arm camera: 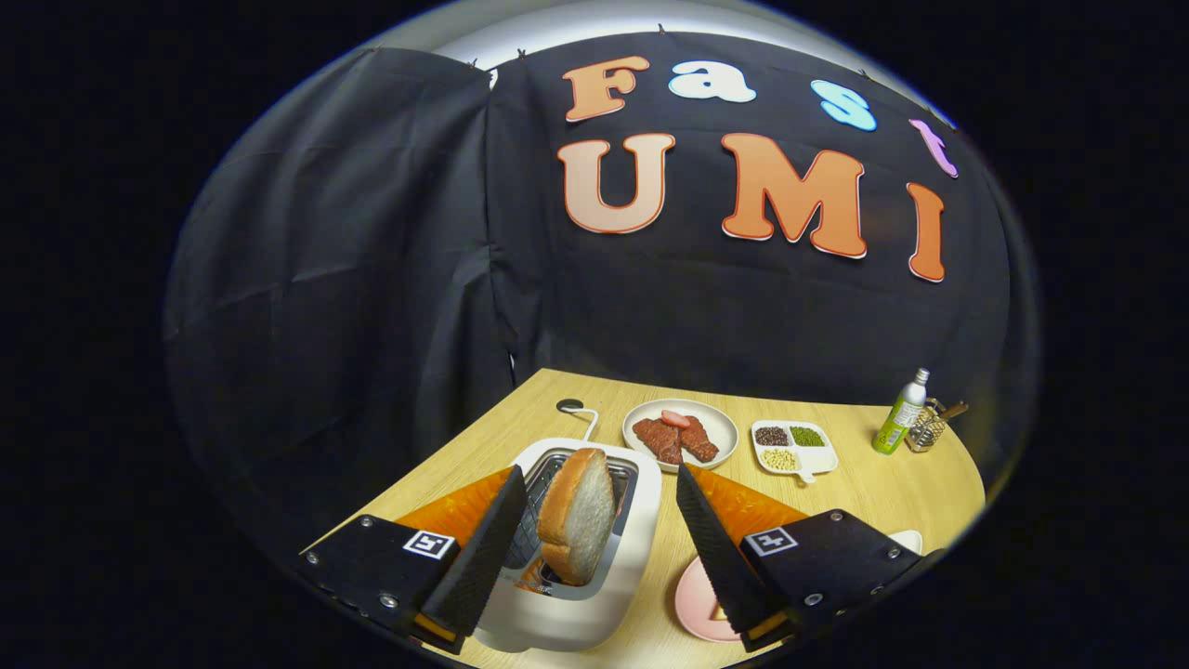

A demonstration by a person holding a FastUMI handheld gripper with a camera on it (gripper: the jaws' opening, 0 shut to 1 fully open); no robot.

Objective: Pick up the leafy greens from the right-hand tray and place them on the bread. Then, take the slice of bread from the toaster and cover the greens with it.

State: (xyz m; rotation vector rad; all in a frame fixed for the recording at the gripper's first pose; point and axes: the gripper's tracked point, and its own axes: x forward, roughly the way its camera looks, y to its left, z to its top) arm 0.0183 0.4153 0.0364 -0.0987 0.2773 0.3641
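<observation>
A slice of bread (578, 514) stands up out of the slot of a white toaster (594, 595) on the wooden table. It sits between my two fingers, which are spread wide on either side of it and do not touch it. My gripper (602, 483) is open. A pink plate (695, 595) lies to the right of the toaster, mostly hidden behind my right finger (711, 548). What lies on it is hidden.
Beyond the toaster sits a white plate (720, 423) with pieces of meat. To its right is a white divided dish (795, 448) of beans. A green bottle (899, 416) and a small wire rack (929, 429) stand far right. The toaster's cord (581, 413) runs back.
</observation>
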